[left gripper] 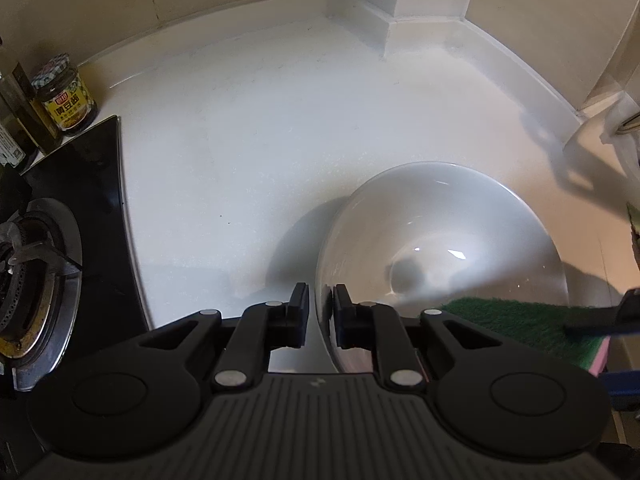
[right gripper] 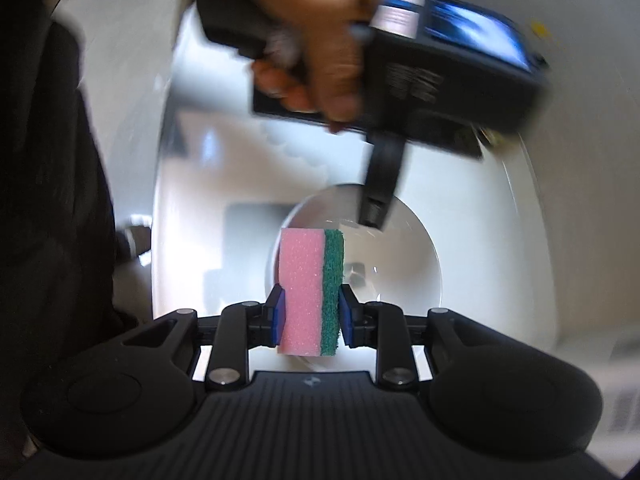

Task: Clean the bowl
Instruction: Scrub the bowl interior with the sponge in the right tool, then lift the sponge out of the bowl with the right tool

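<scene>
A white bowl (left gripper: 440,240) is tilted above the white counter. My left gripper (left gripper: 321,312) is shut on the bowl's near rim, one finger inside and one outside. In the right wrist view the bowl (right gripper: 404,264) shows below the left gripper's fingers (right gripper: 378,196). My right gripper (right gripper: 312,320) is shut on a pink and green sponge (right gripper: 310,292), held on edge just in front of the bowl. The sponge (left gripper: 528,320) also shows in the left wrist view at the bowl's near right rim.
A gas stove (left gripper: 40,264) on a black glass top sits at the left. A sauce jar (left gripper: 66,94) and dark bottles (left gripper: 16,112) stand at the back left. The white counter (left gripper: 260,140) runs to a tiled corner. A white sink (right gripper: 192,208) lies under the bowl.
</scene>
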{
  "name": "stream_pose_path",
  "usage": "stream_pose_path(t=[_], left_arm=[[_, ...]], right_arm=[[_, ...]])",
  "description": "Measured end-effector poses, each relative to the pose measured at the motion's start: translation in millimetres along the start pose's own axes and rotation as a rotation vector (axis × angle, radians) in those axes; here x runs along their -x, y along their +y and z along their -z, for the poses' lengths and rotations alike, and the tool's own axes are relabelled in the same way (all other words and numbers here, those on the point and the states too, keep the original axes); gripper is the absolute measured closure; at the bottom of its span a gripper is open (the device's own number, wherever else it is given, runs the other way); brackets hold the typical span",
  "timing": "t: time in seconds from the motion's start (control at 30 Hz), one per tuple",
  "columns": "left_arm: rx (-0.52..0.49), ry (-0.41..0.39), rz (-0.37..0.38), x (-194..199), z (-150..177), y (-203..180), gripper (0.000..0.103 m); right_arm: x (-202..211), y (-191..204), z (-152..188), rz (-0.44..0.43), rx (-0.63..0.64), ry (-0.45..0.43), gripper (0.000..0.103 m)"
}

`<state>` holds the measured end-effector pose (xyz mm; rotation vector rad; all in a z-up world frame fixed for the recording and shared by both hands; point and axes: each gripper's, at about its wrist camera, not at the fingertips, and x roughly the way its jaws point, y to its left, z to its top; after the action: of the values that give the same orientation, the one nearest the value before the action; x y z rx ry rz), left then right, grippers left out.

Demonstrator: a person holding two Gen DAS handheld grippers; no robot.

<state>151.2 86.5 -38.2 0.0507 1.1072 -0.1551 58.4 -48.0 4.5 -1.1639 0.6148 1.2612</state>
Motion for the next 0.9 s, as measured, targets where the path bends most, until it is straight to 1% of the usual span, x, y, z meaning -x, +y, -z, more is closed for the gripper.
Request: stream_pose_path(t=[0.07,0.13,0.17,0.23,0.27,0.33,0.37,0.5,0.6,0.67,0.77,0.9], left_arm=[[0.001,-0.004,0.004,0.0,0.2,0.0,0.086],[0.001,-0.005,0.009,-0.8,0.2,1.1,0.085],[-0.001,-0.006,0.008,-1.1,0.0,1.1,0.083],[-0.017,-0.012,0.000,-1.5,-1.0,-0.3,0.083],[-0.027,-0.018,-0.003,-1.5,-0.7,-1.7,0.083],[-0.047,-0.032,-0.006,-1.5,-0.1,-4.5,0.090],[-0.058,-0.037,-0.002,-1.5,0.1,-5.9,0.094],[-0.123,-0.037,0.023,-4.2,-5.3,-6.5,0.094],[-0.184,-0.036,0.045,-6.4,-9.2,-6.2,0.094],[-0.255,-0.036,0.067,-7.9,-12.5,-7.1,0.094],[-0.314,-0.051,0.094,-7.6,-15.7,-7.5,0.094],[-0.385,-0.053,0.099,-10.8,-18.8,-10.7,0.092]], right_arm=[[11.2,-19.0,11.7,-0.008,-0.183,-0.058,0.080],[27.4,-40.5,29.7,-0.004,-0.408,-0.144,0.080],[37.3,-51.6,42.6,0.012,-0.538,-0.193,0.080],[55.6,-71.1,72.4,0.055,-0.790,-0.273,0.080],[62.8,-78.6,90.5,0.082,-0.914,-0.297,0.080],[68.6,-87.4,123.7,0.103,-1.107,-0.302,0.080],[66.3,-88.1,135.0,0.090,-1.161,-0.287,0.080],[49.7,-84.8,164.3,0.000,-1.325,-0.225,0.080],[39.2,-83.5,174.0,-0.069,-1.412,-0.223,0.080],[33.1,-86.2,173.1,-0.102,-1.438,-0.206,0.080],[14.7,-86.9,164.4,-0.113,-1.446,-0.155,0.080],[7.7,-105.4,152.8,-0.096,-1.458,-0.119,0.079]])
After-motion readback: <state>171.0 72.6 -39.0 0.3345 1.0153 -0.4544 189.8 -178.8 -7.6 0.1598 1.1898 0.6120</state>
